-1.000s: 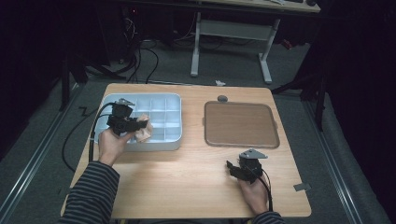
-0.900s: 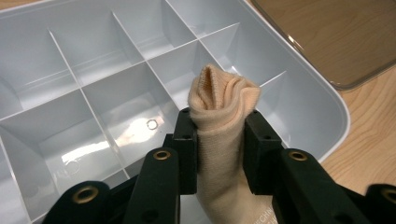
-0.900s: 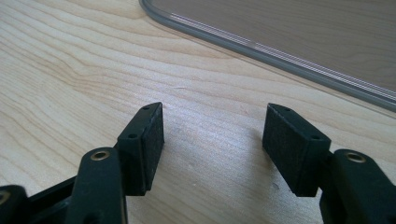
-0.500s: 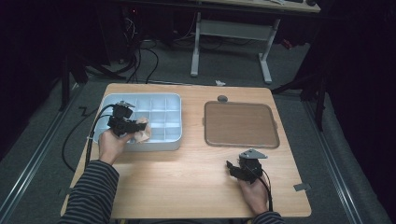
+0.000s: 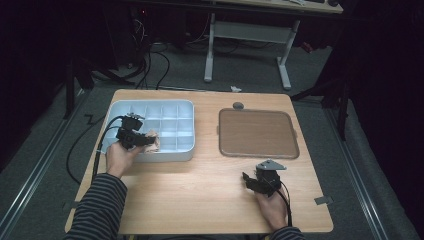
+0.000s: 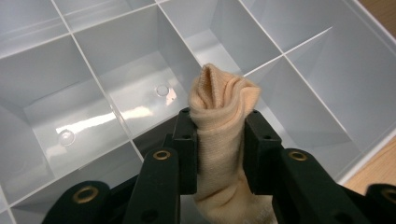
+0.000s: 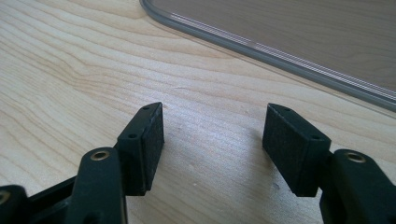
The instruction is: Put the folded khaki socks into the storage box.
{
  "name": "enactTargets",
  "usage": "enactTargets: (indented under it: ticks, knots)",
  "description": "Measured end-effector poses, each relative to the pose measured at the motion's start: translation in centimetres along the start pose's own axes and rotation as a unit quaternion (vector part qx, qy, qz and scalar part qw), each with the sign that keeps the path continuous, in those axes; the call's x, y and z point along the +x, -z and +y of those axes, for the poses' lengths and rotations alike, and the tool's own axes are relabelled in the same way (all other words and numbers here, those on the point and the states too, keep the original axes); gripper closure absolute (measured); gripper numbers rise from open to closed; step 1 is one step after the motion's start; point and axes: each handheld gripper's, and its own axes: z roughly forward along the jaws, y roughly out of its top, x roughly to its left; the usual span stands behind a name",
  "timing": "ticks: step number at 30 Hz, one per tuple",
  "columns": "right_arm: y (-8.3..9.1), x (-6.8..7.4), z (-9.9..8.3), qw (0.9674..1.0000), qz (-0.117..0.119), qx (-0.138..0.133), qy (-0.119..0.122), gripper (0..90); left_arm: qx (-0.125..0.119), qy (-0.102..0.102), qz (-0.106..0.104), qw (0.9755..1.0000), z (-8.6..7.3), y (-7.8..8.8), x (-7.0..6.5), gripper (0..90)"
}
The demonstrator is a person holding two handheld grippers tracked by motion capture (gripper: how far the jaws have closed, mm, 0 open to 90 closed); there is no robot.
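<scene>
left gripper (image 6: pixel 219 154) is pinching a beige sock (image 6: pixel 219 116) over the organizer (image 5: pixel 172 107) at 10 o'clock, right gripper (image 7: pixel 212 149) is sitting wide open at 5 o'clock

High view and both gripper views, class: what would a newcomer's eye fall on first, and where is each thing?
First, the beige rolled cloth pinched in the left gripper over the pale divided box at the table's left. Next, the brown tray lying to the right of that box. The right gripper waits open over bare wood near the table's front edge.
</scene>
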Motion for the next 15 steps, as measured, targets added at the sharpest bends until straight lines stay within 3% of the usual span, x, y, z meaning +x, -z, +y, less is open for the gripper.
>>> enactTargets:
  ticks: [7,10,15]
  knots:
    - [0.0,0.0,0.0,1.0,0.0,0.0,0.0,38.5,0.012,-0.004,0.007,0.9999,-0.1,-0.5,0.1,70.1]
    - [0.0,0.0,0.0,1.0,0.0,0.0,0.0,38.5,0.031,-0.01,0.015,0.9994,-0.2,-1.2,0.1,70.0]
    - [0.0,0.0,0.0,1.0,0.0,0.0,0.0,38.5,0.041,-0.008,0.013,0.999,-0.3,-2.0,0.2,69.7]
